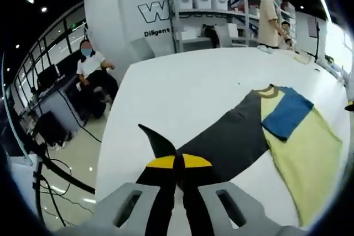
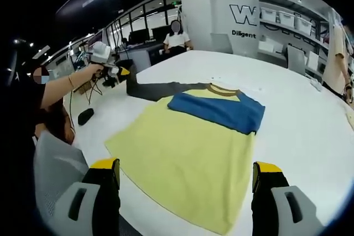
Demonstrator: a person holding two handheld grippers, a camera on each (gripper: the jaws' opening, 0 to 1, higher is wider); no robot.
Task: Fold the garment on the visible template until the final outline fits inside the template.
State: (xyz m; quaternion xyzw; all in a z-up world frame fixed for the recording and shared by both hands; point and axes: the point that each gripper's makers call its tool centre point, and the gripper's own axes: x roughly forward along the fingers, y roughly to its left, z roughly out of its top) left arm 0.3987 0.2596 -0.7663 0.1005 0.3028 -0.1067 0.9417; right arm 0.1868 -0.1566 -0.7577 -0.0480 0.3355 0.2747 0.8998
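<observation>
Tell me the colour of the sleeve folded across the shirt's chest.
Blue sleeve, clearest in the right gripper view.

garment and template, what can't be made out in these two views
- Template: no outline shows on the white table in either view, so the fit cannot be judged.
- Grey sleeve tip: in the left gripper view, hidden by the closed jaws of the left gripper.
- Yellow body hem: in the right gripper view, the near corner runs to the rim between the right gripper jaws.
- Wall lettering: cut off by shelving.

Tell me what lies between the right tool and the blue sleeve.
In the right gripper view, only the garment's yellow body lies between the open right tool and the blue sleeve.
</observation>
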